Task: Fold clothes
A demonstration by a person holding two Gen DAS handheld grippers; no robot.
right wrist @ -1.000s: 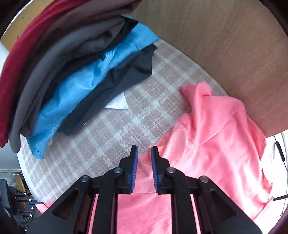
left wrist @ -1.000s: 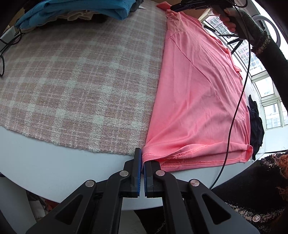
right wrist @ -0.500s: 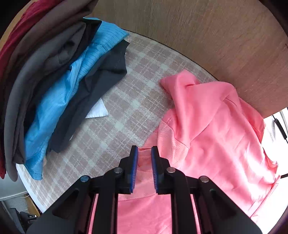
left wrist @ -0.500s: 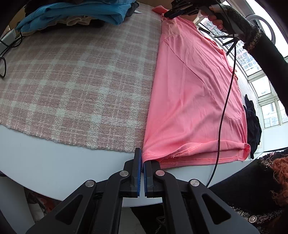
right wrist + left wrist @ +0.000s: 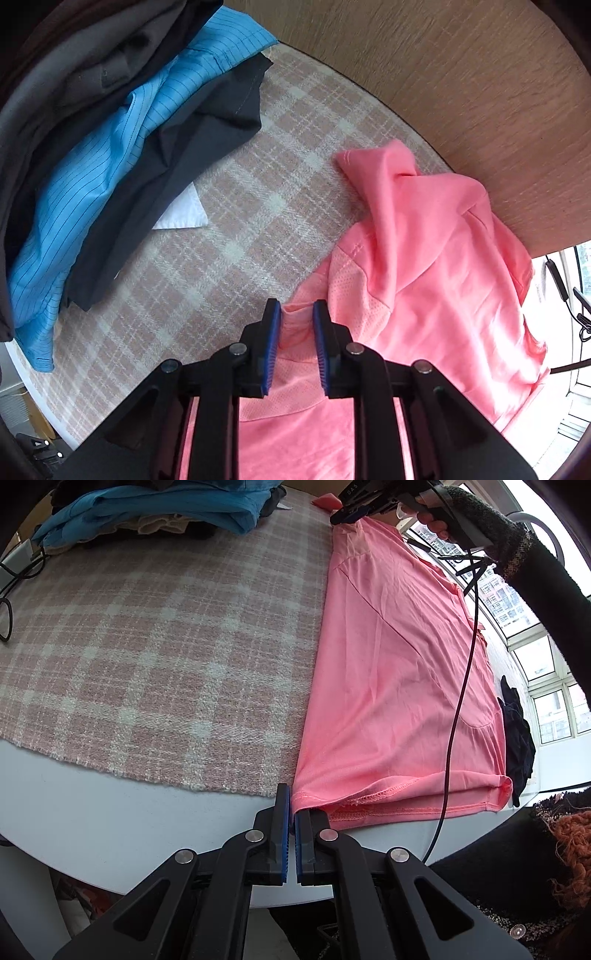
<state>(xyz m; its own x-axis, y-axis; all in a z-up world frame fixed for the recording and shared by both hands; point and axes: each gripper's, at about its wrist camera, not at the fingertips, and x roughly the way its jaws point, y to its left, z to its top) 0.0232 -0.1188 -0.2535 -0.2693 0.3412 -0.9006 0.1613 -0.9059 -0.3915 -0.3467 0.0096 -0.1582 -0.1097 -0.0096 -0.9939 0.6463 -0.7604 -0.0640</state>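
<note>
Step in hand: lengthwise fold of the pink T-shirt, which lies flat on the plaid cloth at 3 o'clock in the left wrist view. Left gripper is clamped tight on the hem corner. Right gripper, at 12 in that view, has pads astride the shoulder fabric w/ a gap showing, jaws closing. Next, prob: lift both ends together, keep the edge taut. No containers; folded clothes pile sits at 10.

Pink-and-white plaid cloth over round white table, wooden wall behind, windows at right, black cable at left edge.
</note>
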